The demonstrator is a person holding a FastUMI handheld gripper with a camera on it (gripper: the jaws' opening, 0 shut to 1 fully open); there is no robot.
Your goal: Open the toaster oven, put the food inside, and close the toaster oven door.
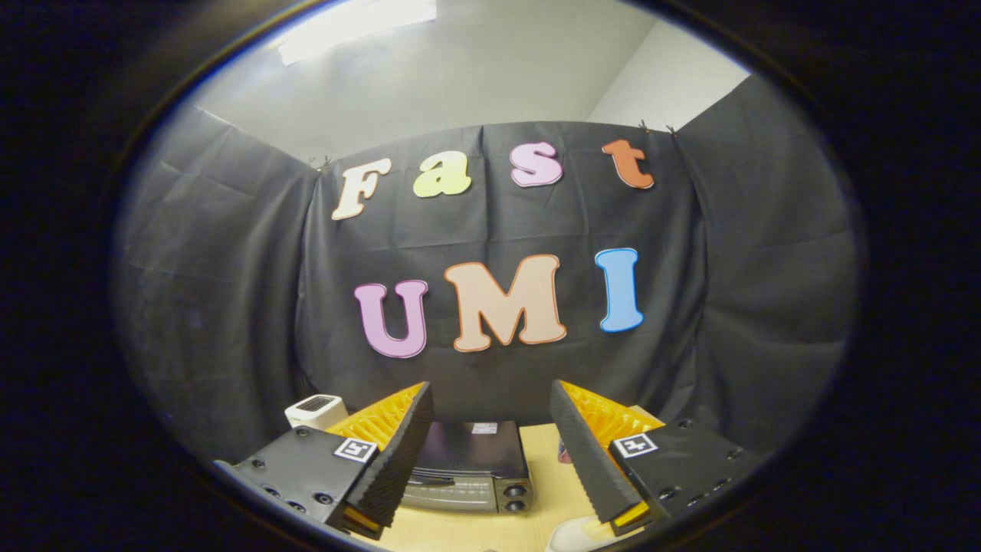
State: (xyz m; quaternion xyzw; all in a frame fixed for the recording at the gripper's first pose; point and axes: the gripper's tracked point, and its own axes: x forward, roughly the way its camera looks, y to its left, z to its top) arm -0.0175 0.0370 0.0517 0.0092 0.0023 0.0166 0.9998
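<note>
Toaster oven (pixel 469 466) sat on the table (pixel 546 468), between and beyond my fingers, door apparently not yet open. Gripper (pixel 490 460) spread wide, holding nothing. A pale item (pixel 576 537) lay below the right finger, possibly the food. I judged every step remained.

The toaster oven (pixel 469 464) has a dark, glossy top that catches light, a brushed-looking metal front and shiny dark knobs. Under it the counter (pixel 546 468) is pale wood, smooth and matt. The gripper (pixel 490 452) holds its jaws spread wide, gripping nothing; their inner faces are ribbed and rough. A small appliance (pixel 315 410) is smooth plastic. The booth wall (pixel 230 307) is matt, creased cloth.
</note>
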